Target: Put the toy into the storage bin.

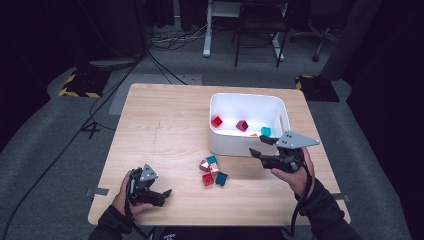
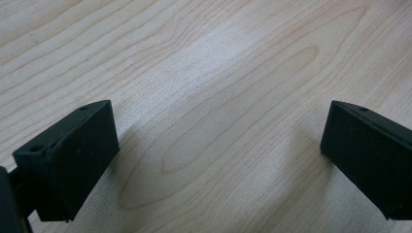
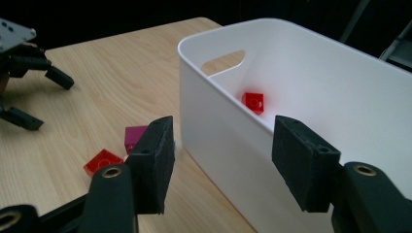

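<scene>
Job: you were sorting toy blocks off the wooden table into the white bin.
Right gripper: jaws wide apart and empty, held by your right hand just off the bin's near right corner. In the right gripper view the jaws straddled the bin's near wall.
Left gripper: jaws spread, nothing between them, low over bare table at your left hand. The left gripper view showed plain wood grain between the jaws.
Block cluster: five blocks or so, touching one another, on the table just in front of the bin's near wall, between your two grippers.
Bearing: from the right gripper the cluster lay at about 8 o'clock, near. From the left gripper it lay at about 2 o'clock, a bit farther. Judged: right hand was nearer.
Nearest pick: the blue block at the cluster's right edge, next to the red block.
Axis: blocks were near-square, no clear long axis. The cluster ran roughly 12 to 6 o'clock, blocks turned at mixed angles; the stud direction was too small to tell.
Already binned: red block, magenta block, teal block, plus an orange sliver I couldn't identify.
Next move, judged: you'd need to swing the right gripper back toward 8 o'clock and down.
</scene>
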